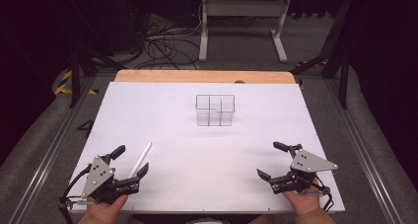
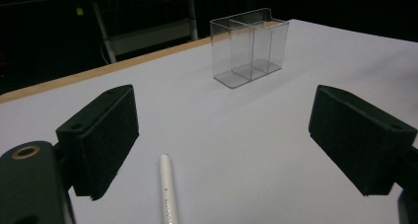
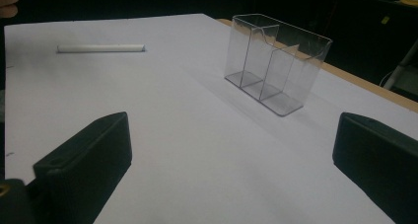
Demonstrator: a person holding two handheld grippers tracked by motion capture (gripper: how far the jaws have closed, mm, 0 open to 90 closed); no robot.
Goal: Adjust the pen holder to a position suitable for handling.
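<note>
Worktop (image 1: 162,184): white sheet over a wooden board, wood showing only as a strip along the far edge.

Clear organizer (image 1: 215,110) is the landmark: a see-through plastic box, upright, open at the top, split into compartments by inner walls, with a stepped notch in 1 of the dividers. It stands slightly beyond the middle of the worktop. In the left gripper view the organizer (image 2: 250,46) sits ahead of the tongs, well apart; in the right gripper view the organizer (image 3: 276,61) is ahead too, a little right of centre.

Left tongs (image 1: 130,161): nearer the person than the organizer and off to its left, at the near left corner of the worktop. Jaws spread wide, gripping nothing.

Right tongs (image 1: 271,160): nearer than the organizer and off to its right, near the near right corner. Jaws wide apart, nothing between them.

White pen (image 1: 140,159): slim, straight, plain white stick, rounded tip, lying flat on the worktop. Nearer than the organizer and to its left, well apart from it. It lies between the left tongs' jaws without touching either; in the left gripper view the pen (image 2: 167,189) is closer to the left jaw. In the right gripper view the pen (image 3: 100,48) lies left of the organizer.
</note>
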